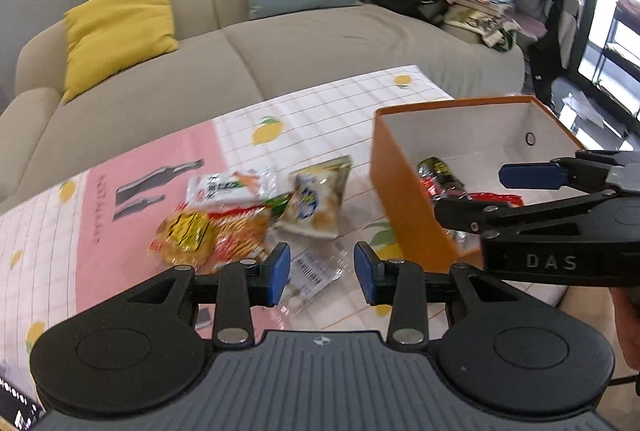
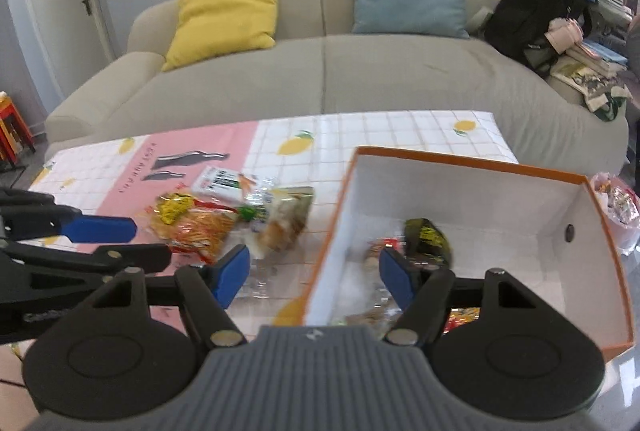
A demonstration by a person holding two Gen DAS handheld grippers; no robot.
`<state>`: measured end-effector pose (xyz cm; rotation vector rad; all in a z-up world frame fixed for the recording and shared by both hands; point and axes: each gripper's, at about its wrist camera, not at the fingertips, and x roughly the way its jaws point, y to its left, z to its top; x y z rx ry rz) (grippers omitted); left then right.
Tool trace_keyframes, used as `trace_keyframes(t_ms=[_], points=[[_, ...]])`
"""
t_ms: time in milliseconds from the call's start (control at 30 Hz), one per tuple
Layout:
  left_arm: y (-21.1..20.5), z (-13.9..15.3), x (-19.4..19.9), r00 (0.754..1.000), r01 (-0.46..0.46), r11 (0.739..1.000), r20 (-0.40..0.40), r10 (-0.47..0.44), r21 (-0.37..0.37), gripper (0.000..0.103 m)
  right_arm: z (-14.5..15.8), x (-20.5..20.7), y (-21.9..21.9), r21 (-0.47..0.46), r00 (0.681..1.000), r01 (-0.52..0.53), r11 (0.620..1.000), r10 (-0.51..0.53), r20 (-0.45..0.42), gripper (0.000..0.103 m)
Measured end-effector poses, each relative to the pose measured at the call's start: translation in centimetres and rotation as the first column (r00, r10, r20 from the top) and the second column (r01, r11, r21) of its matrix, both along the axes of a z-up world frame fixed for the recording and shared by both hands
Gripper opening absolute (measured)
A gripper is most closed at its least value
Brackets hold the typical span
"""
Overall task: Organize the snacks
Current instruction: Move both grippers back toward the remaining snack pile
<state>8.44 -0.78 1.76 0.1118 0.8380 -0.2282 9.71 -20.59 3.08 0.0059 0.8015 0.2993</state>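
An orange box [image 1: 404,207] [image 2: 472,161] with a white inside stands on the table's right; a black-and-yellow packet [image 2: 426,237] and red packets [image 1: 494,198] lie in it. Left of it lie a yellow-red noodle packet [image 1: 208,235] [image 2: 192,227], a white packet [image 1: 226,187], a pale chip bag [image 1: 318,201] [image 2: 284,219] and a clear packet [image 1: 312,273]. My left gripper [image 1: 322,273] is open and empty, just above the clear packet. My right gripper [image 2: 314,275] is open and empty, straddling the box's left wall; it also shows in the left wrist view [image 1: 472,193].
The table has a lemon-print cloth [image 2: 384,135] with a pink panel [image 1: 160,167]. A beige sofa [image 2: 320,79] with yellow and blue cushions stands behind it. A black bag [image 2: 536,15] and stacked books lie at the sofa's right end.
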Motion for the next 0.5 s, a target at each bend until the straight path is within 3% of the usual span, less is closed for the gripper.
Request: trace_keyframes(t_ms=[500], points=[[8.0,-5.2,-2.4,0.984,-0.170,0.978,-0.077,0.161,-0.121,0.044,-3.1,-2.5,6.6,-0.036,0.996,-0.077,0.996,0.078,0.033,0.074]])
